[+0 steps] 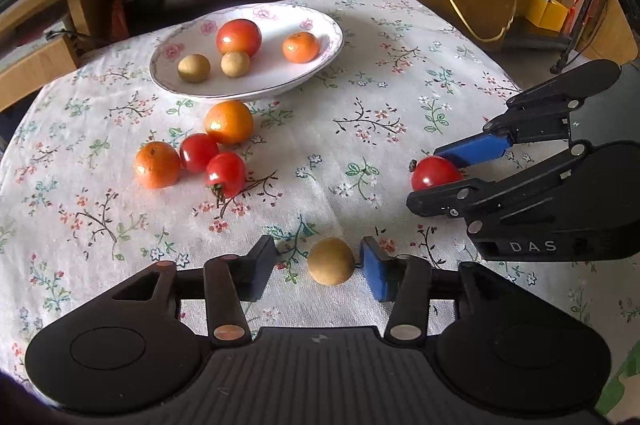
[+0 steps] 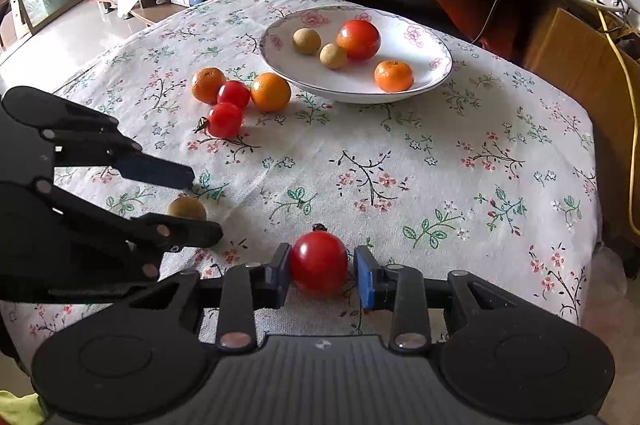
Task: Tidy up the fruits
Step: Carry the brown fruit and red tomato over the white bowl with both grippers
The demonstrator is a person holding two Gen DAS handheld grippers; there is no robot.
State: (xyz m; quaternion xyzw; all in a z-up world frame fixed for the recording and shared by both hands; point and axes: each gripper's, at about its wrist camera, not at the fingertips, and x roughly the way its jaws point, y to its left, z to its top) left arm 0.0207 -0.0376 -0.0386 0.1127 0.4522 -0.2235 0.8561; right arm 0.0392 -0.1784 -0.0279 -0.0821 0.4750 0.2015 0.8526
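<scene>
from the left wrist view, the left tongs sit low on the bench with a small brown fruit between the two pads; the blue pad touches or nearly touches its right side, while a clear gap remains on the other side, so the tongs are part open and straddle the fruit rather than grip it, probably lined up for a pinch. further back, the plate already carries a tomato, a mandarin and two brown fruits, which looks like the collecting spot, and a loose cluster of two mandarins and two small tomatoes waits just in front of it. at the right the right tongs bracket a red tomato. from the right wrist view, that tomato sits between the pads of the right tongs, with the left pad close against it and a thin gap at the blue pad, so i judge no firm grip. the left tongs straddle the brown fruit at the left, and the plate stands well beyond.
</scene>
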